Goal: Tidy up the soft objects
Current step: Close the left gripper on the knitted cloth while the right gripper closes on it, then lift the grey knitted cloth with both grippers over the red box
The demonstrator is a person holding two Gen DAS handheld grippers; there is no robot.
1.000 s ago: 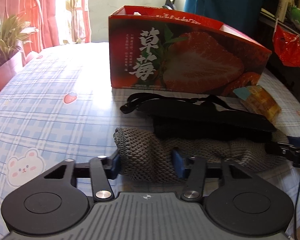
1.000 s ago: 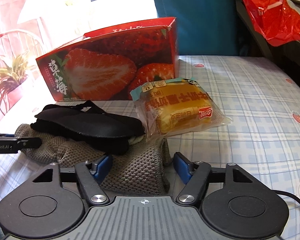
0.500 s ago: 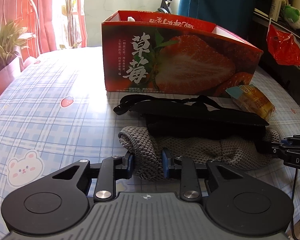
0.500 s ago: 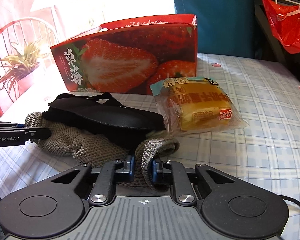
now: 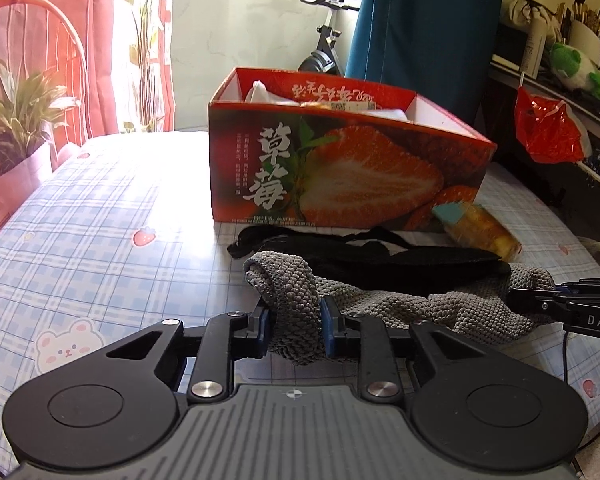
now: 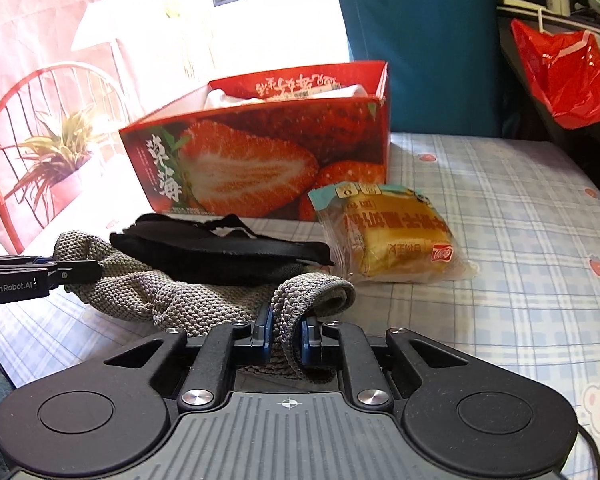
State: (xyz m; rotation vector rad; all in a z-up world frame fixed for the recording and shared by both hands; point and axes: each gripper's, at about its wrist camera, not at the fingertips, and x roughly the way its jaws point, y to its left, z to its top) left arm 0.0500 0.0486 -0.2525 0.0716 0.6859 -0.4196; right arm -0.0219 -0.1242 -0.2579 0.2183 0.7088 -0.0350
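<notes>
A grey knitted cloth lies in front of the red strawberry box. My left gripper is shut on its bunched left end, and my right gripper is shut on its folded right end. Both ends are raised a little off the table while the middle sags. A black strapped pad rests on the cloth's far side. A wrapped yellow bread lies to the right, by the box. The box holds white soft items and a packet.
The table wears a blue checked cloth with strawberries and bears. A potted plant and a red chair stand at the left edge. A red plastic bag hangs off shelves on the right.
Both grippers went from open around the grey cloth's ends to shut on them. Both then rose, lifting the ends, and the box's inside came into view.
</notes>
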